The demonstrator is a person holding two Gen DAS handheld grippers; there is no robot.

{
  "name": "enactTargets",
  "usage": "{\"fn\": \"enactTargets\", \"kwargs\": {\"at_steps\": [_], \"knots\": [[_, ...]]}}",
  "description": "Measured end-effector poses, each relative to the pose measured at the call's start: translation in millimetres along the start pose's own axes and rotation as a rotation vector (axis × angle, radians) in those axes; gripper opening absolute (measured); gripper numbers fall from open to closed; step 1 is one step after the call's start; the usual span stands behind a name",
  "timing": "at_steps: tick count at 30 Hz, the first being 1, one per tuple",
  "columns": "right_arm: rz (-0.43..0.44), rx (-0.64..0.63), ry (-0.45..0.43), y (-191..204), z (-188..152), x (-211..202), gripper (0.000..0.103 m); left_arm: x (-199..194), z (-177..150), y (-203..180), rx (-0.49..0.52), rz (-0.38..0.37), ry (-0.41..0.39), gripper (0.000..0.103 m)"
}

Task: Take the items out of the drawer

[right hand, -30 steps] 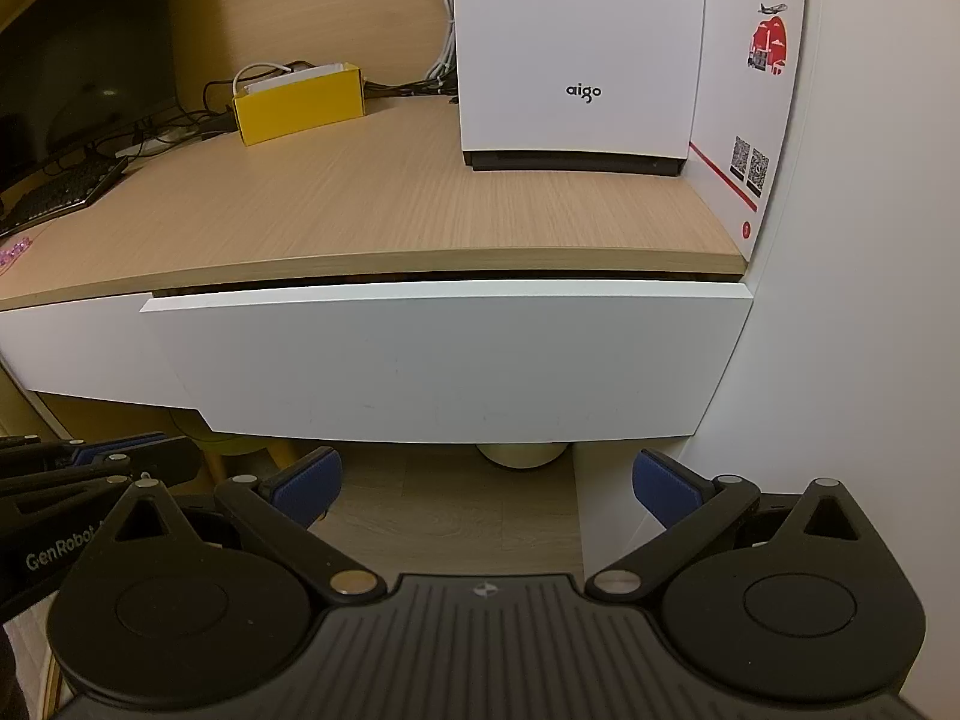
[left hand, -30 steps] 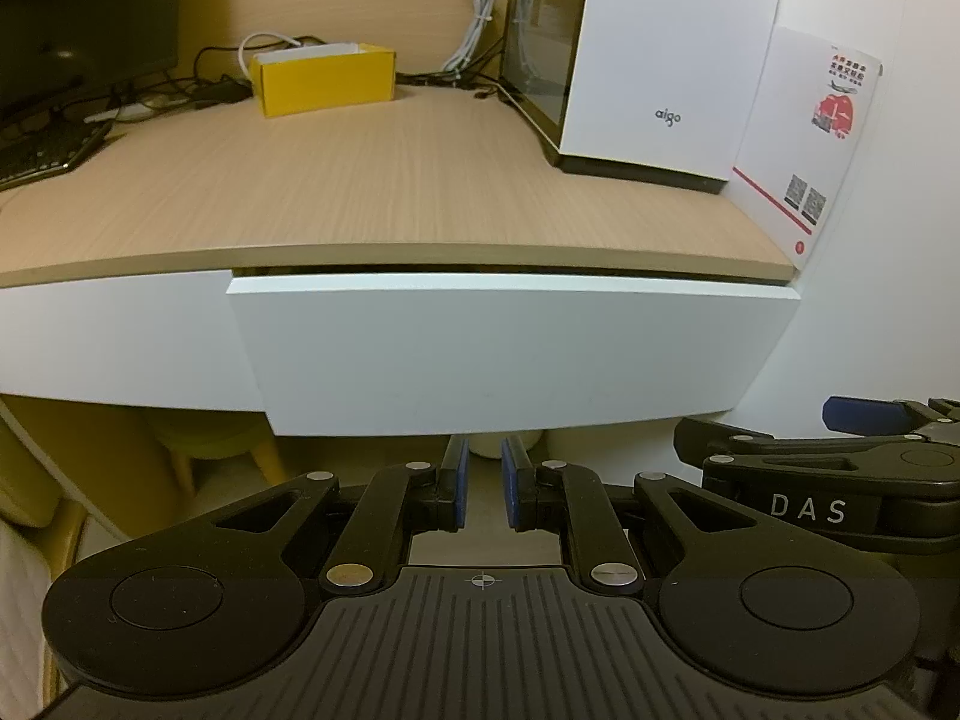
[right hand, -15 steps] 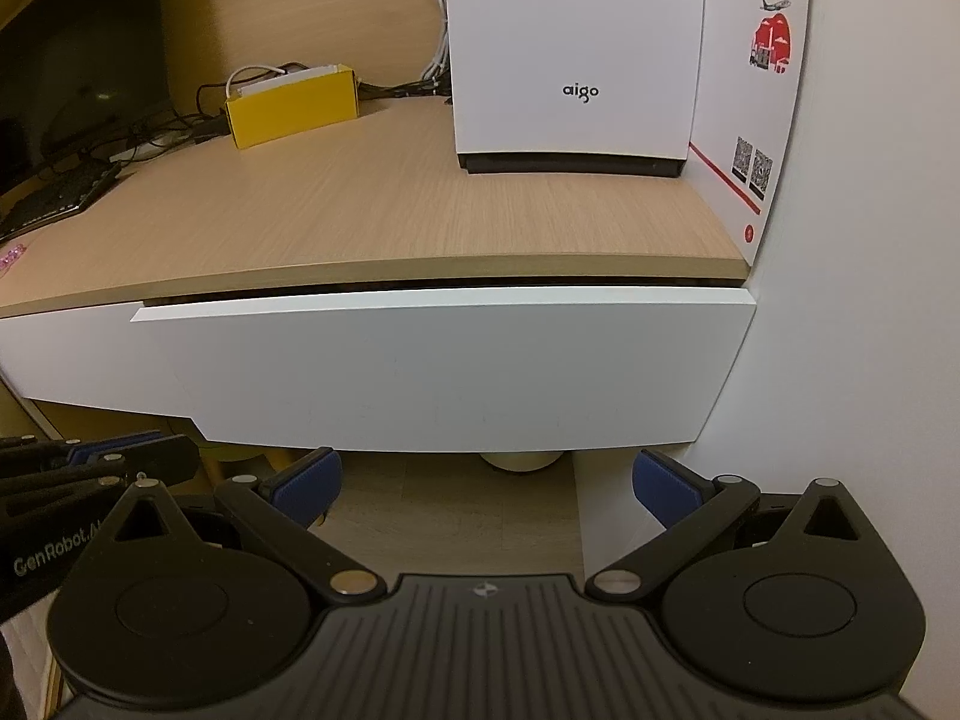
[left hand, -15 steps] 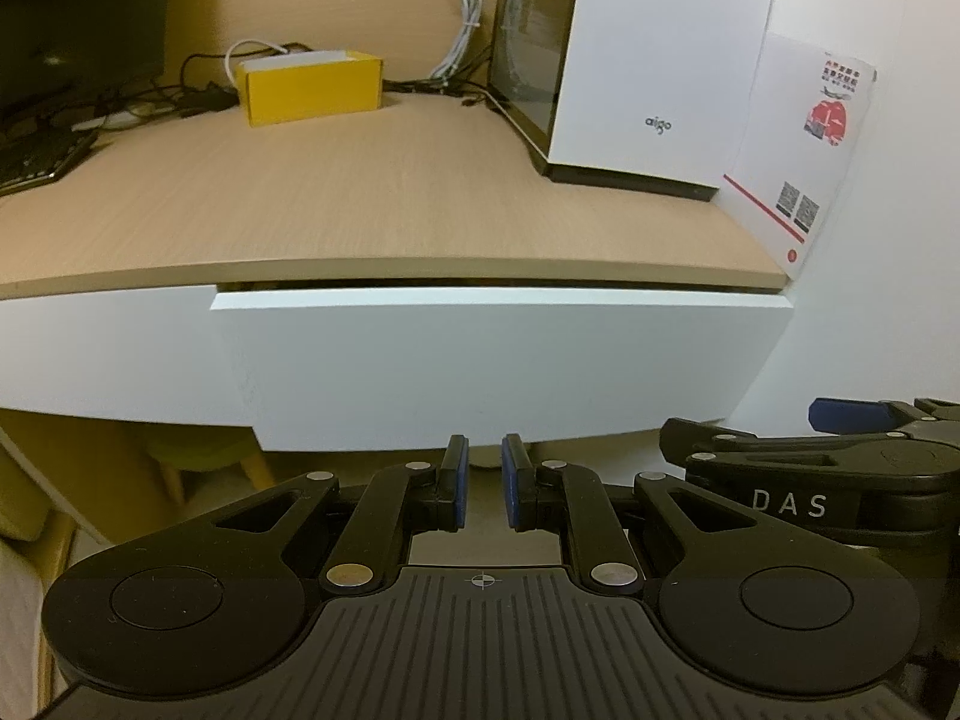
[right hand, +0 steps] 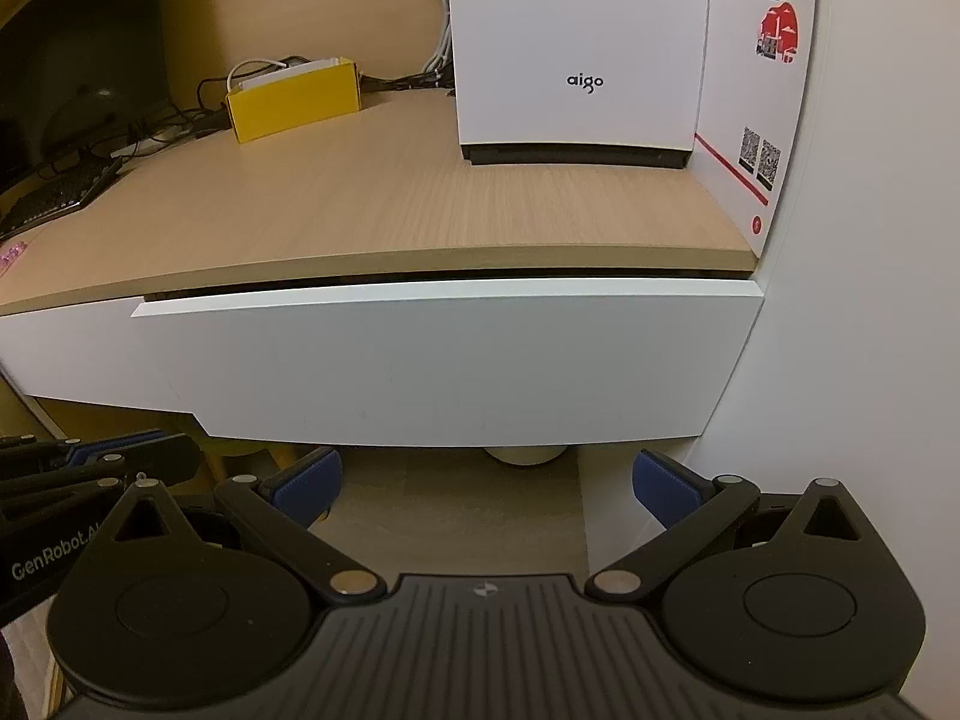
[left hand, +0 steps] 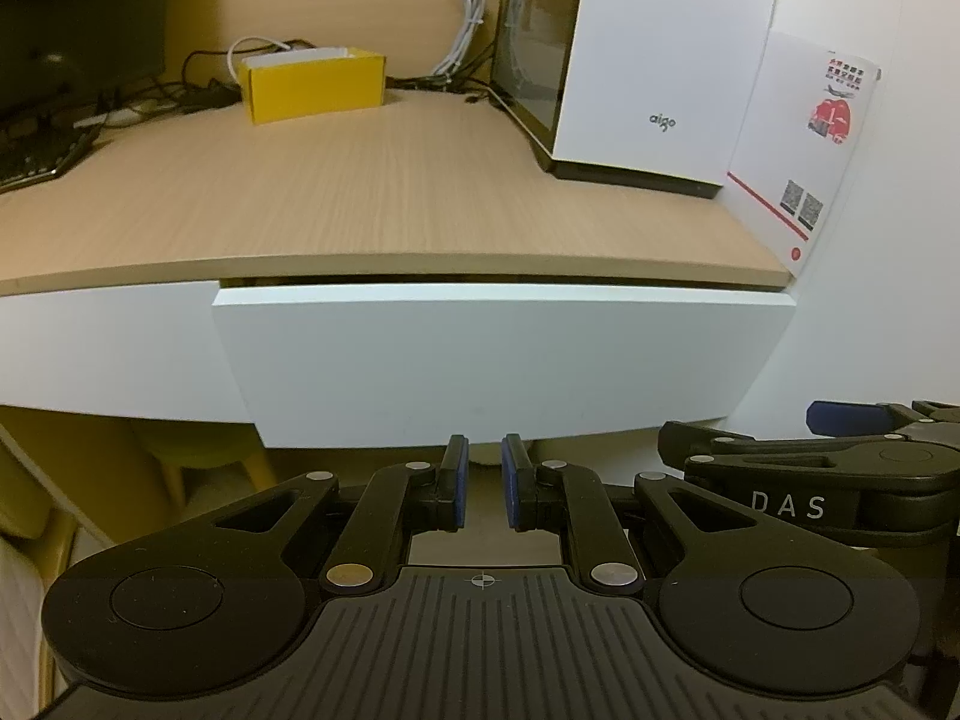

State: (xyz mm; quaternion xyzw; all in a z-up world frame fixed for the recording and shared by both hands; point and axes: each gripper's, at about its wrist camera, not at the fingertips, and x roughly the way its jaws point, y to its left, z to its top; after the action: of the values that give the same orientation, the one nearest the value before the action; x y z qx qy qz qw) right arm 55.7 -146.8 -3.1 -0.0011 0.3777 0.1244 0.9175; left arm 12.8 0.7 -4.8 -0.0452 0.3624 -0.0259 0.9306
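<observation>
A white drawer front (left hand: 492,360) (right hand: 444,360) hangs under the wooden desk top, pulled out a crack, so its inside stays hidden. My left gripper (left hand: 482,480) sits just below the drawer's lower edge, shut with nothing between its blue pads. My right gripper (right hand: 486,483) is below the same edge, further right, open wide and empty. In the left wrist view the right gripper (left hand: 840,420) shows at the right side; in the right wrist view the left gripper (right hand: 120,450) shows at the left.
On the desk top (left hand: 360,204) stand a yellow box (left hand: 312,84), a white computer case (right hand: 576,48), a leaning white leaflet (right hand: 762,90), cables and a keyboard (right hand: 54,198). A white wall (right hand: 870,300) closes the right side. A second white drawer front (left hand: 108,348) lies to the left.
Both views have shifted slightly: the drawer front and desk edge sit a little higher and nearer in the frames. The jaws of both grippers are unchanged.
</observation>
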Motion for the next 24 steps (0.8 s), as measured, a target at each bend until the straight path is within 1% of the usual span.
{"fn": "enactTargets", "kwargs": {"at_steps": [14, 24], "knots": [[0.020, -0.001, 0.013, 0.9, 1.3, 4.9, 0.103, 0.2, -2.2, 3.5, -0.005, 0.000, -0.001, 0.014], [0.012, -0.001, 0.004, 0.4, 1.2, 2.8, 0.103, 0.3, -1.6, 2.8, -0.003, -0.004, -0.002, 0.014]]}}
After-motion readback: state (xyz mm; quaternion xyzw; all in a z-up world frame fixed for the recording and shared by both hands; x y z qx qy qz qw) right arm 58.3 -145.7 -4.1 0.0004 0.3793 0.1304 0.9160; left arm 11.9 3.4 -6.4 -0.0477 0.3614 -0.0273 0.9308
